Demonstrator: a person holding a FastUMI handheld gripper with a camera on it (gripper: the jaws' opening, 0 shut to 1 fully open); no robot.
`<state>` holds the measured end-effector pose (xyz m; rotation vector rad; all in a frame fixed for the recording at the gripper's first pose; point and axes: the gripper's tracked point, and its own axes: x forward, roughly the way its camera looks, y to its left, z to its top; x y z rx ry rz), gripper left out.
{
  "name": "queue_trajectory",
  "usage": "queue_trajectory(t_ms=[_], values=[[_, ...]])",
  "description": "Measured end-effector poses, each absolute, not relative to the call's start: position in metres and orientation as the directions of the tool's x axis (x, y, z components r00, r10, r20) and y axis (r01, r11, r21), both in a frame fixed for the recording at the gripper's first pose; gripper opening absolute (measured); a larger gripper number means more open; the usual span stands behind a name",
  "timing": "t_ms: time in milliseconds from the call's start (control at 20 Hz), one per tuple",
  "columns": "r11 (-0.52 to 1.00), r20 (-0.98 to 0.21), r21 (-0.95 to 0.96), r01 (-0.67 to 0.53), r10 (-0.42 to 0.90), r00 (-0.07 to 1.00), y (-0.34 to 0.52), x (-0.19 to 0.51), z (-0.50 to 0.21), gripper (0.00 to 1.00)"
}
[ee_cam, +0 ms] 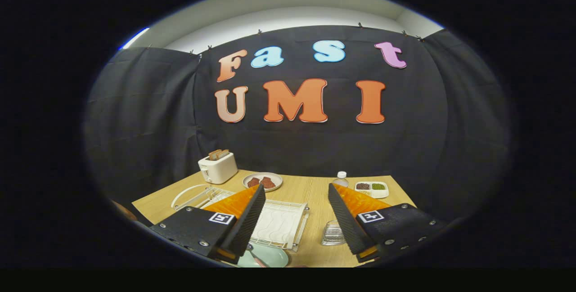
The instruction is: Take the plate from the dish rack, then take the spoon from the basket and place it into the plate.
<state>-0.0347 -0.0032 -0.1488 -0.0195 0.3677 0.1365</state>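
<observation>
My gripper [295, 188] is held above the wooden table [315, 193], open wide, with nothing between its fingers. A white wire dish rack [281, 222] on a drip tray lies below and just ahead of the left finger, which hides part of it. Close under the left finger sits a pale green plate [272, 257], nearer to me than the rack. A thin, handle-like thing [255, 258] lies on the plate, possibly the spoon; it is mostly hidden. A small clear ribbed container [333, 233] stands beside the right finger.
At the back of the table stand a white toaster [218, 168] with bread in it, a plate of brown food [262, 181], a small bottle [341, 178] and a white divided dish [371, 188]. Black cloth walls off the back and sides.
</observation>
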Motion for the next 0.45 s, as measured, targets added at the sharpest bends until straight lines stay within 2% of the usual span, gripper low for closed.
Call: queue_trajectory(t_ms=[450], values=[[0.996,-0.281,-0.01,-0.088,0.081,0.956,-0.022,-0.027,-0.121,0.85]])
